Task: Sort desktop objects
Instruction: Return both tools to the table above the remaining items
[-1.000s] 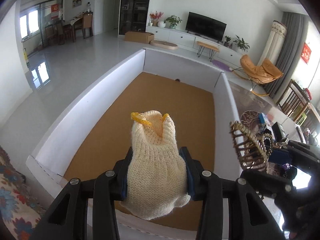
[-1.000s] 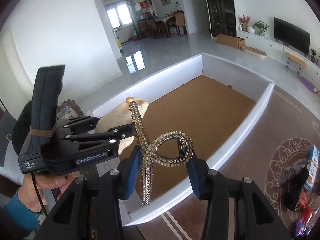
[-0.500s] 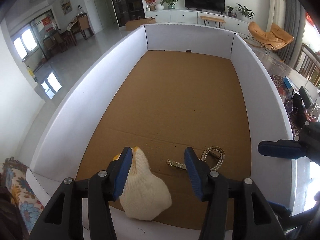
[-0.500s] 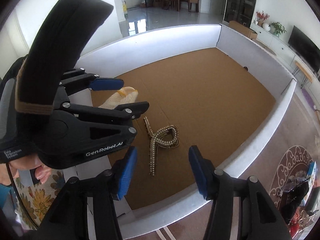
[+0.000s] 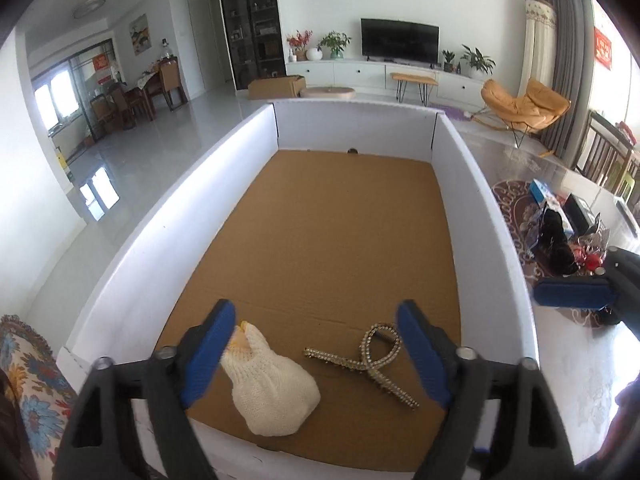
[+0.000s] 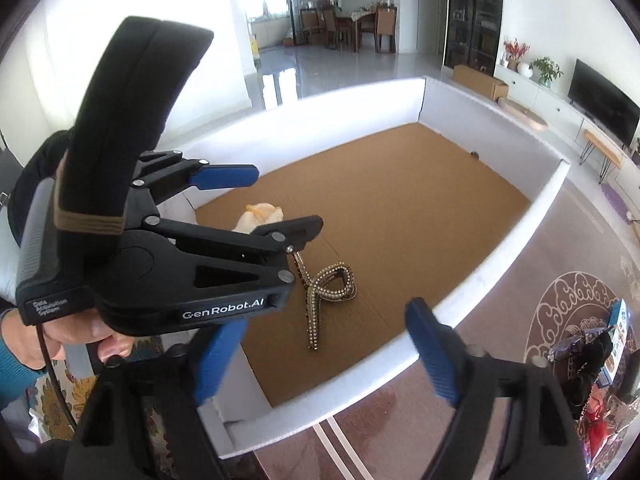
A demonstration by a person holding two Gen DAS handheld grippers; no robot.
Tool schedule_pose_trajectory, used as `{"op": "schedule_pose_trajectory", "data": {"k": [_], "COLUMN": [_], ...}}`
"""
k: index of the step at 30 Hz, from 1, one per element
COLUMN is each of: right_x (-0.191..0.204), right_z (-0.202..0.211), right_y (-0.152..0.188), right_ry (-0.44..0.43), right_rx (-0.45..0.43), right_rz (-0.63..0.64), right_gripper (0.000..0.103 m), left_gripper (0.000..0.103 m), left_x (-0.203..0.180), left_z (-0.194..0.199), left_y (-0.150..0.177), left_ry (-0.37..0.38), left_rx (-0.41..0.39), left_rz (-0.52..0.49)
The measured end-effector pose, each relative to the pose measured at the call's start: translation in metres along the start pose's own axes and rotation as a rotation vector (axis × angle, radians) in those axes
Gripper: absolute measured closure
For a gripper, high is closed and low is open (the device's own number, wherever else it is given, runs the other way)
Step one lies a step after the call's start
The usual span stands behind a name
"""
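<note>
While both tongs spread their jaws wide and grip nothing, the cream knitted pouch (image 5: pixel 272 388) lies just below the left tongs (image 5: pixel 312 344), against its left jaw. The rhinestone hair clip (image 5: pixel 368 356) rests beside it, ahead of the right tongs (image 6: pixel 326 344), both on the cardboard floor of the white-walled box (image 5: pixel 476 208). Two things look sorted; more clutter (image 5: pixel 568 240) waits outside, right of the tongs.
</note>
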State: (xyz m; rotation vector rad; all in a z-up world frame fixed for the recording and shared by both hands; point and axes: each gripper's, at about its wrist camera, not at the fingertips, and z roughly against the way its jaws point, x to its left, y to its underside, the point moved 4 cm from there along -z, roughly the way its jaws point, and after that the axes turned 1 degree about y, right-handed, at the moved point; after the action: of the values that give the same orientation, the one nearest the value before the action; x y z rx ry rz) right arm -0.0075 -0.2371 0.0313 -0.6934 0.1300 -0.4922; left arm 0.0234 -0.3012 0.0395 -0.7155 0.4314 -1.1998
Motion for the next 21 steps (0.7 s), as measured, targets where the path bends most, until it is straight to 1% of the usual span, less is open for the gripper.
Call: {"op": "schedule_pose_trajectory", "data": {"k": [2, 3, 6, 8, 11, 14, 17, 19, 21], "right_x": [-0.011, -0.019, -0.052, -0.082, -0.135, -0.169, -0.197, -0.212, -0.217], "right_z": [0.022, 0.033, 0.062, 0.078, 0.091, 0.117, 0.138, 0.147, 0.161], "right_y": [0.007, 0.012, 0.034, 0.056, 0.107, 0.181, 0.248, 0.281, 0.309], "right_ry": [-0.01, -0.004, 0.049, 0.105, 0.221, 0.355, 0.462, 0.513, 0.535], "right_rx": [-0.062, -0.089, -0.16, -0.185, -0.136, -0.067, -0.027, -0.007, 0.002], "right_rz": [-0.025, -0.044, -0.112, -0.183, -0.3, -0.406, -0.513, -0.572, -0.625], "right_gripper": [0.0, 0.0, 0.0, 0.0, 0.0, 0.0, 0.0, 0.0, 0.0], "left_gripper": [0.0, 0.0, 0.0, 0.0, 0.0, 0.0, 0.0, 0.0, 0.0], "left_x": [-0.009, -0.015, -0.039, -0.058, -0.098, -0.143, -0.191, -0.221, -0.247], "left_z": [0.014, 0.019, 0.03, 0.038, 0.052, 0.064, 0.07, 0.067, 0.059], "left_y": [-0.008, -0.01, -0.016, -0.018, -0.015, -0.009, 0.004, 0.016, 0.028], "left_ry": [-0.036, -0.036, 0.009, 0.05, 0.125, 0.197, 0.258, 0.276, 0.29], "left_rx": [-0.06, -0.076, -0.095, -0.098, -0.1, -0.102, -0.09, -0.067, -0.041], "left_rz": [0.004, -0.011, -0.048, -0.066, -0.103, -0.163, -0.218, -0.254, -0.277]}}
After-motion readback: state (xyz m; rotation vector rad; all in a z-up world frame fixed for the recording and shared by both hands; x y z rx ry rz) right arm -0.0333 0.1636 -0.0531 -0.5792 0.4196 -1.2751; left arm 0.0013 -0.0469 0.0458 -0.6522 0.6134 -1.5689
